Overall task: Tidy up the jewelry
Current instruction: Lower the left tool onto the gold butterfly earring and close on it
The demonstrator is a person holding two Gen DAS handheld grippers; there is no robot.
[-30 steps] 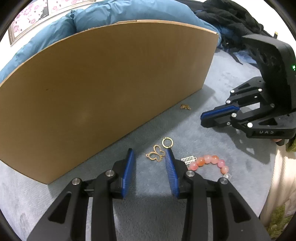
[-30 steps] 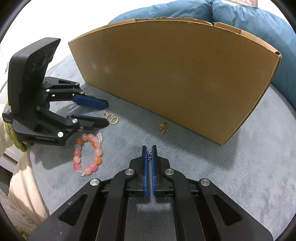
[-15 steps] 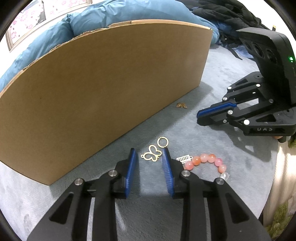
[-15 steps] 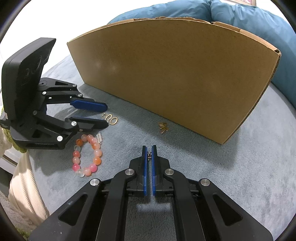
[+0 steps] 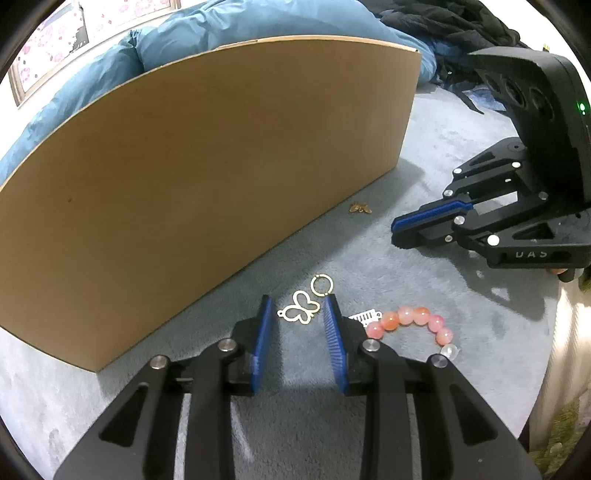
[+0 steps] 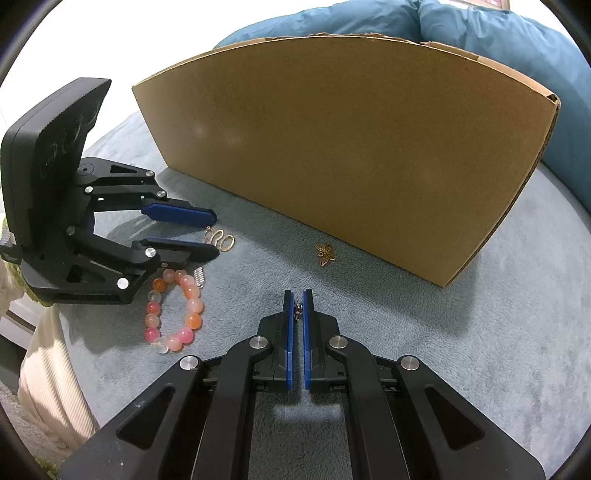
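Note:
My left gripper is open, low over the grey blanket, with a gold butterfly pendant lying between its fingertips and a gold ring just beyond. A pink bead bracelet and a small silver comb charm lie to its right. A bronze butterfly charm lies near the cardboard box. My right gripper is shut on a small dark silver piece. The right wrist view also shows the left gripper, the bracelet and the bronze charm.
The tall cardboard box wall stands across the back. Blue bedding and dark clothes lie behind it. The blanket's edge drops off beside the bracelet.
My left gripper has moved forward and narrowed, so the gold butterfly pendant now lies between its fingertips. The right gripper has stayed shut and still.

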